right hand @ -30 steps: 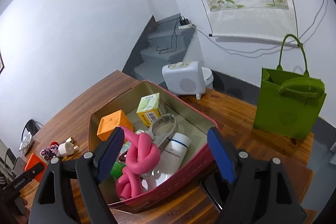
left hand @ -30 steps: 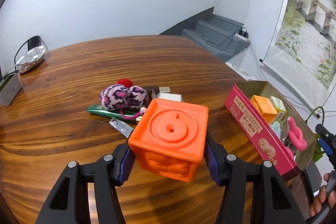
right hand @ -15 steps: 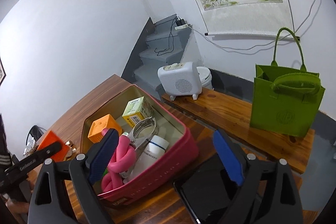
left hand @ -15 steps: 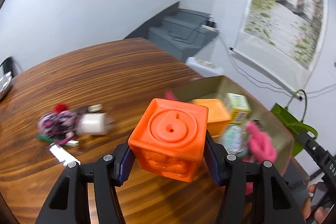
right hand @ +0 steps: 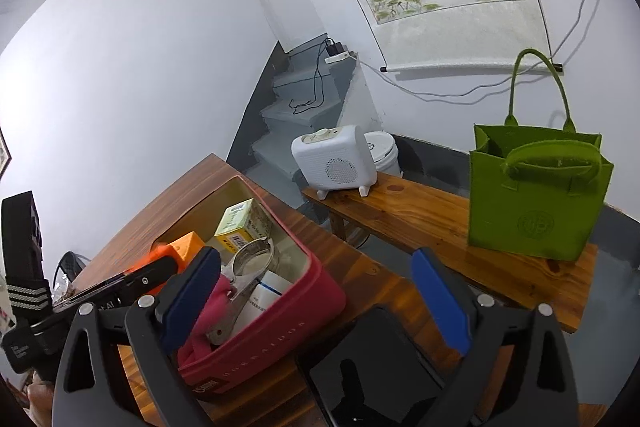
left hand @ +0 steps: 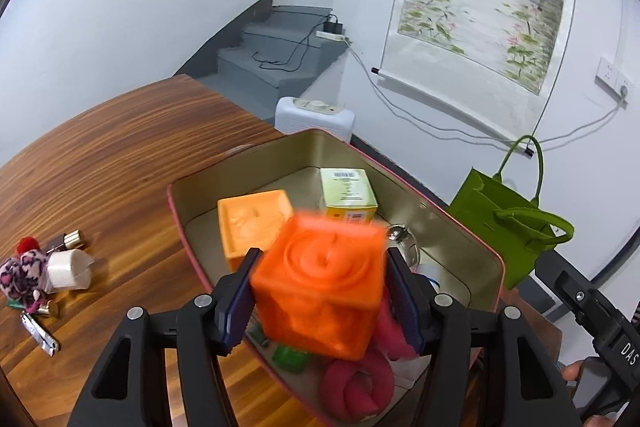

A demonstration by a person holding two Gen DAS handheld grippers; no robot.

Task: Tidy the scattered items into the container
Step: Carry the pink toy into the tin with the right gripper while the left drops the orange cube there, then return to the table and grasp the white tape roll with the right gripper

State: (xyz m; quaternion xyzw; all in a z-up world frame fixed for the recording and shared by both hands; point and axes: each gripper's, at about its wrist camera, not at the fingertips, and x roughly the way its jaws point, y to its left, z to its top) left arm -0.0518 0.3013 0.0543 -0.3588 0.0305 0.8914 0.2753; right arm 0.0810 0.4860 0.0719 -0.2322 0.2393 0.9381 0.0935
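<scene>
the left gripper [left hand: 320,301] is over the red tin box [left hand: 460,227] with the orange block [left hand: 320,291] between its jaws. the jaws have just been opening, and the block looks blurry, as if it is slipping down out of them. i think this is the drop step. to do it well, the jaws should open all the way and stay over the middle of the box, so the block falls inside and does not hit the rim. it may land on the pink twisty toy [left hand: 356,383] and roll a bit, so a low drop is best.

the right gripper [right hand: 316,303] is near the front of the box with its jaws wide and nothing in them.

the block is a chunky cube with round rings on top. it looks soft and rubbery. the box is shiny metal, gold inside. in it are a second orange block [left hand: 252,223], a small yellow and green card box [left hand: 348,193] and a metal clip [right hand: 244,267].

still out on the smooth brown wood desk [left hand: 120,155] are a fuzzy pink spotty toy [left hand: 22,273], a white roll [left hand: 68,269] and a small metal tool [left hand: 40,333]. they need picking up next.
</scene>
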